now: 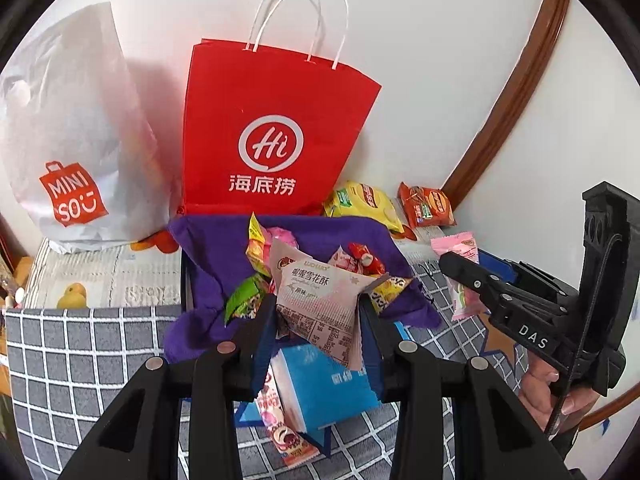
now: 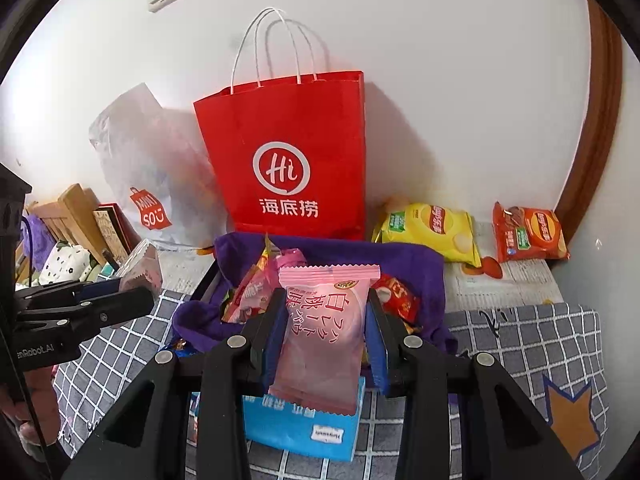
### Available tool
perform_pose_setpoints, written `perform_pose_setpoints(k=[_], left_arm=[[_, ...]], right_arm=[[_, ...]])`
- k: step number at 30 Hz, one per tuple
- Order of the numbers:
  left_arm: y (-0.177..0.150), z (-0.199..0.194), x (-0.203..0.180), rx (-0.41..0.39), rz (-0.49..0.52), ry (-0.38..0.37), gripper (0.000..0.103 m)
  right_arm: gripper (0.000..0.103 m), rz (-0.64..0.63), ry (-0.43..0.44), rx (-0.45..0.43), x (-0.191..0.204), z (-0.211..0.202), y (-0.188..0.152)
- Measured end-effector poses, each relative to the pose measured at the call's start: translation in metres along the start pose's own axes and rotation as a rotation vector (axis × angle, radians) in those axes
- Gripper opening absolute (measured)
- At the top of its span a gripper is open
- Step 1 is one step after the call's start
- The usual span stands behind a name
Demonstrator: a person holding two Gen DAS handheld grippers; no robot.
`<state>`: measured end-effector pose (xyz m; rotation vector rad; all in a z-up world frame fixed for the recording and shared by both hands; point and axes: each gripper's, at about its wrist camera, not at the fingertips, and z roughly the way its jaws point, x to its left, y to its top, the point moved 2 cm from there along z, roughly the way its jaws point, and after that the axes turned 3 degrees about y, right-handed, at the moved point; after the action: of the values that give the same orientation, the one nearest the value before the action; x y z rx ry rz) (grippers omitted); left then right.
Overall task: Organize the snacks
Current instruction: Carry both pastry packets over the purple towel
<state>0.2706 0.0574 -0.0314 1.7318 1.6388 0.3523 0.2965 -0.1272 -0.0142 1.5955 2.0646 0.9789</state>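
The left gripper [image 1: 318,312] clamps a white-pink snack packet [image 1: 320,300]; the right gripper [image 2: 326,320] clamps a pink pastry packet [image 2: 326,332]. Beyond both sets of fingertips lies a purple-lined bin [image 2: 400,256] of snacks. A red bag [image 2: 292,156] stands behind it. A blue box [image 2: 300,428] lies beneath the fingers.

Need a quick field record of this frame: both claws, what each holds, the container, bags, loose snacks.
left claw: shut on pale pink nougat packet
right claw: shut on pink peach packet
container: purple-cloth-lined box, holding mixed snacks
behind box: red paper bag, upright; white plastic bag to its left
loose snacks: yellow chip bag, orange chip bag, right of red bag
front: blue box
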Motion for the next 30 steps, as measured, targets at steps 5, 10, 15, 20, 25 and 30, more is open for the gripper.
perform_pose_setpoints(k=[5, 10, 15, 20, 25, 30], left_arm=[[0.009, 0.008, -0.001, 0.003, 0.013, -0.007, 0.037], [0.016, 0.019, -0.001, 0.014, 0.024, -0.009, 0.037], [0.027, 0.034, 0.003, 0.027, 0.015, -0.007, 0.037], [0.036, 0.049, 0.009, 0.041, 0.008, -0.008, 0.037], [0.046, 0.067, 0.021, 0.059, -0.007, 0.008, 0.037], [0.052, 0.088, 0.043, 0.086, -0.047, 0.023, 0.037]], right_arm=[[0.037, -0.009, -0.008, -0.005, 0.0, 0.006, 0.01], [0.037, -0.008, -0.017, -0.005, -0.004, 0.016, 0.019], [0.037, -0.003, -0.023, 0.007, -0.01, 0.029, 0.026], [0.037, -0.003, -0.035, 0.028, -0.016, 0.047, 0.033], [0.037, -0.005, -0.031, 0.052, -0.022, 0.067, 0.034], [0.037, 0.006, -0.029, 0.093, -0.034, 0.09, 0.029]])
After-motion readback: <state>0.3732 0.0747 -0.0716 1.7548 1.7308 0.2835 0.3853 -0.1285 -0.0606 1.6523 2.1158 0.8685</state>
